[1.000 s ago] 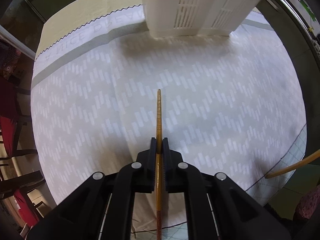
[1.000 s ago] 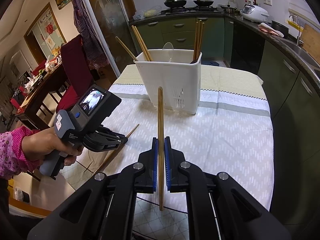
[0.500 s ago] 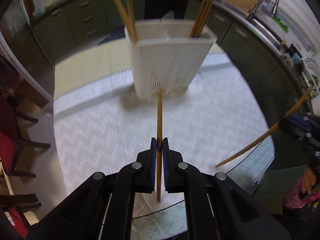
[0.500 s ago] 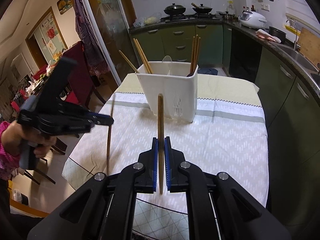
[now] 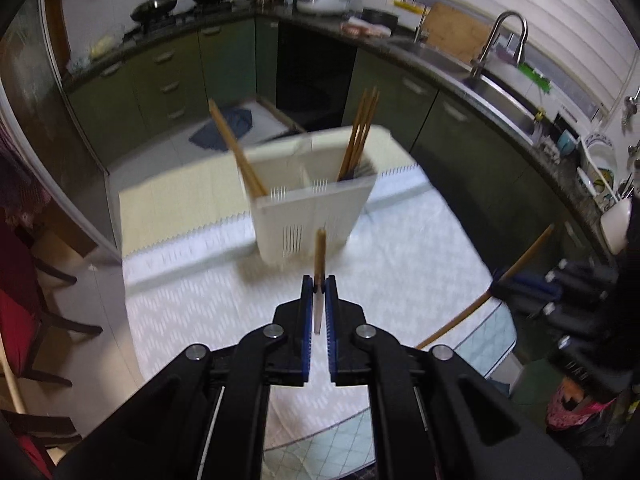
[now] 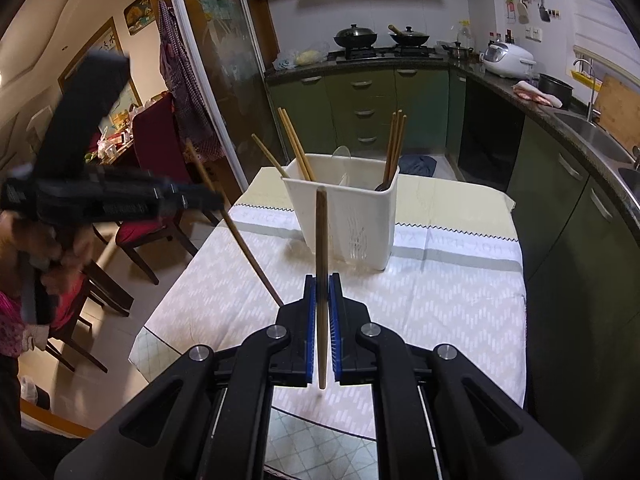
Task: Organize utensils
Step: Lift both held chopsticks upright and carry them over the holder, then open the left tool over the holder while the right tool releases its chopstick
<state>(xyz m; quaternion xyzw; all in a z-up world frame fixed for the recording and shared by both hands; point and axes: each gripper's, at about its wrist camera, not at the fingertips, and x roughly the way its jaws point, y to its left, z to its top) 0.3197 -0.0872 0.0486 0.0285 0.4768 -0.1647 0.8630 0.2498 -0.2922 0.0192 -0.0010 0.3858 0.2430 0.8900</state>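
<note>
Both grippers, left and right, have fingers clamped mid-shaft on a light, stiff, slippery-looking chopstick; off-centre pinches probably pivot.

Matte black handheld grippers with blue pads, pink floral sleeve behind.

The left matte black plastic two-finger gripper and its right twin look identical: chunky angular arms, round silver screws at the pivots, ribbed blue pads lining the fingers, thin metal rods underneath. The person's bare-skinned hand is blurry, above a pink floral-print sleeve.
</note>
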